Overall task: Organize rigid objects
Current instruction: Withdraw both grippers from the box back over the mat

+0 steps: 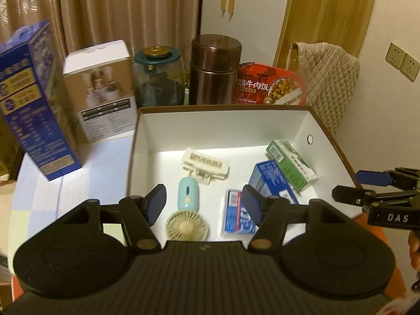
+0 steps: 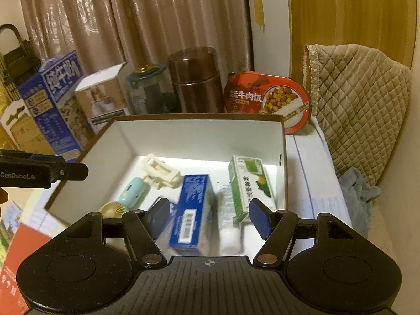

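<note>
five items lie in the white box (image 1: 223, 128) under spread, empty left tongs (image 1: 204, 207) and right tongs (image 2: 210, 216).

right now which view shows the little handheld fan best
The left wrist view: the handheld fan lies unobstructed in the box, blue handle and round cream head both visible. In the right wrist view it is blurred, its head partly hidden behind the right gripper.

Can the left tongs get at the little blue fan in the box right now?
Probably yes. The left tongs are open and empty, hovering over the open box, and the fan lies uncovered just ahead of them, with only the hair clip touching its far end.
</note>
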Tool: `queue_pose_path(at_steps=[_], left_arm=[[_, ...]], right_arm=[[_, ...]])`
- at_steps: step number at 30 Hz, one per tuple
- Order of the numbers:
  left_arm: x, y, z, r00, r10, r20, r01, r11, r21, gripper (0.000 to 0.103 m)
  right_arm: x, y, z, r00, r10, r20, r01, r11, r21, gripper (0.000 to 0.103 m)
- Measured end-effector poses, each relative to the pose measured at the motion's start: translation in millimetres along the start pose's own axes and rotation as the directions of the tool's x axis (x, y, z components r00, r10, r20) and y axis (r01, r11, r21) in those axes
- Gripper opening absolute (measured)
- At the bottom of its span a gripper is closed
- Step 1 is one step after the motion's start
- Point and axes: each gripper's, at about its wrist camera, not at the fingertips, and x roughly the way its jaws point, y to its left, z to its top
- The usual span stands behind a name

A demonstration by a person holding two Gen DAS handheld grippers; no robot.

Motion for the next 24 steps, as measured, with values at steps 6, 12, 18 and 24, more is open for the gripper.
queue_pose_path(at_steps=[6, 12, 18, 24], left_arm=[[-36, 13, -29, 1.000, 0.023, 0.018, -0.022, 0.999, -0.024, 0.060], [-61, 26, -61, 1.000, 0.030, 0.001, -0.029, 0.998, -0.060, 0.060], [-77, 34, -100, 0.999, 0.035, -0.041, -0.038, 0.996, -0.083, 0.060], [-82, 33, -139, 0.995, 0.009, -0.104, -0.020, 0.994, -0.104, 0.060]], right_arm=[[-24, 16, -23, 1.000, 0.026, -0.007, -0.026, 1.000, -0.001, 0.064], [-40, 33, -49, 0.998, 0.056, -0.036, -0.056, 0.998, 0.006, 0.064], [-49, 51, -79, 0.992, 0.095, -0.084, -0.094, 0.995, 0.015, 0.064], [-45, 66, -110, 0.983, 0.110, -0.147, -0.107, 0.994, 0.028, 0.064]])
